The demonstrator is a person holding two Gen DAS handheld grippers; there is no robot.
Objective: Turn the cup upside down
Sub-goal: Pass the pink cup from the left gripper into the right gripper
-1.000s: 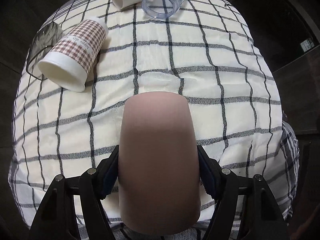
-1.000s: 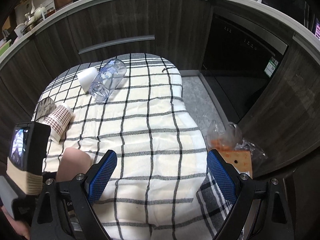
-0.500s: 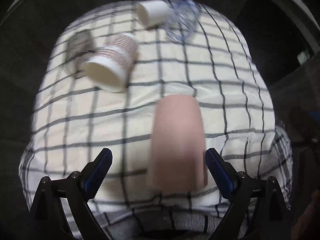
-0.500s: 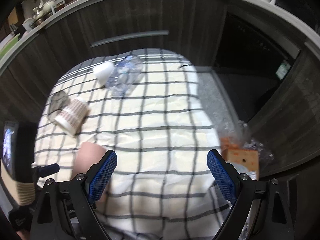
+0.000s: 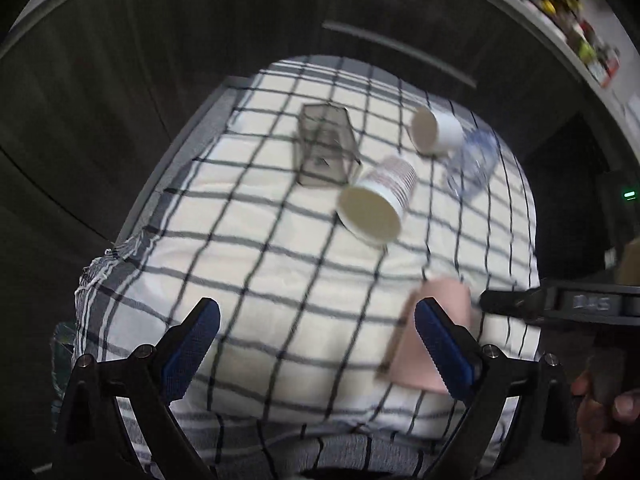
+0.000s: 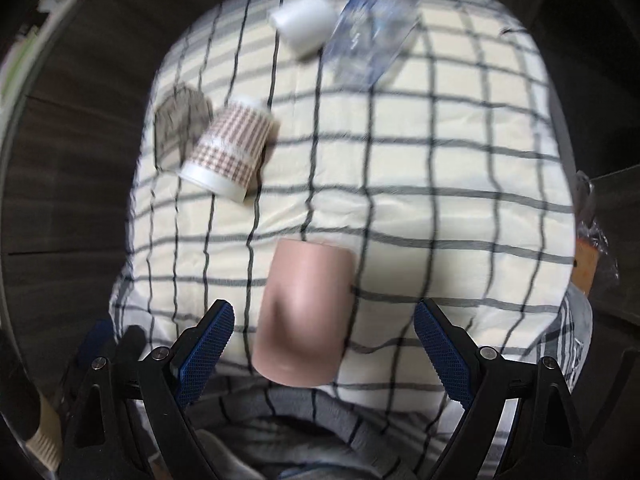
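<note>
A plain pink cup (image 6: 304, 312) stands on the checked tablecloth near the front edge, its closed end up, between my open right gripper's fingers (image 6: 324, 344) without touching them. In the left wrist view the pink cup (image 5: 432, 332) sits behind the right blue pad (image 5: 440, 344). My left gripper (image 5: 316, 340) is open and empty, off to the cup's left. The right gripper's black body (image 5: 560, 304) shows at the right edge of the left wrist view.
A checked-pattern paper cup (image 5: 376, 204), a grey tinted glass (image 5: 326, 144), a white cup (image 5: 434, 128) and a clear plastic bottle (image 5: 472, 164) lie on their sides at the back of the table (image 5: 248, 248). Dark cabinets surround it. A bag (image 6: 592, 248) is right.
My left gripper opened, let go of the pink cup and swung off to the left. My right gripper moved in over the cup, which now stands between its open fingers.
</note>
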